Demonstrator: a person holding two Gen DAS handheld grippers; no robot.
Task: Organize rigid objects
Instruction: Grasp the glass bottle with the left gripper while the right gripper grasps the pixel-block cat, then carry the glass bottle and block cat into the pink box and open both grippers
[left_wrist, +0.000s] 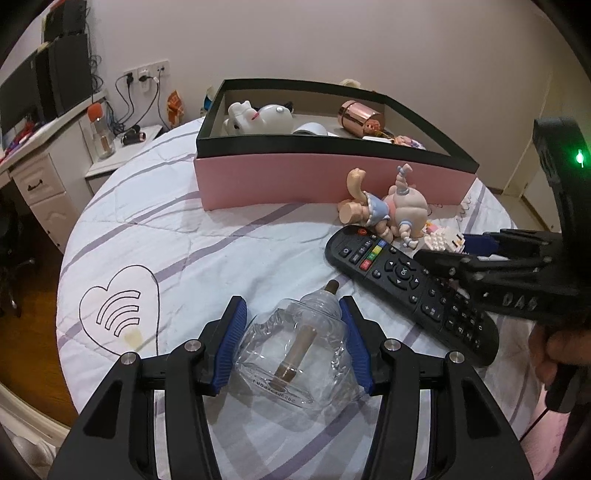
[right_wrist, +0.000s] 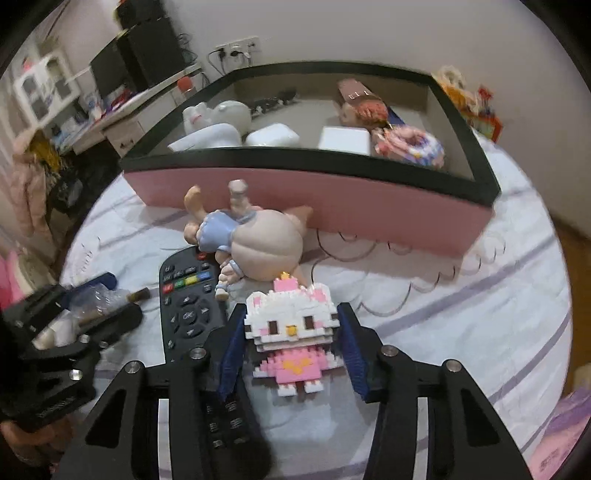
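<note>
Left gripper (left_wrist: 291, 314) fingers flank the clear bottle (left_wrist: 295, 350) lying on the bed (contact unclear), right gripper (right_wrist: 291, 325) spread around the block kitty (right_wrist: 291, 328), near the pink box (right_wrist: 332, 206).

Left gripper (left_wrist: 291, 308): matte black linkage arms, round silver screws at the pivots, blue ribbed pads (left_wrist: 234, 332) on both fingers. Right gripper (right_wrist: 291, 317): same build, black arms, silver screws, blue ribbed pads (right_wrist: 351, 354). Green light (left_wrist: 578, 158) glows on its black housing. Bare-skinned hand (left_wrist: 554, 347) on its handle.
</note>
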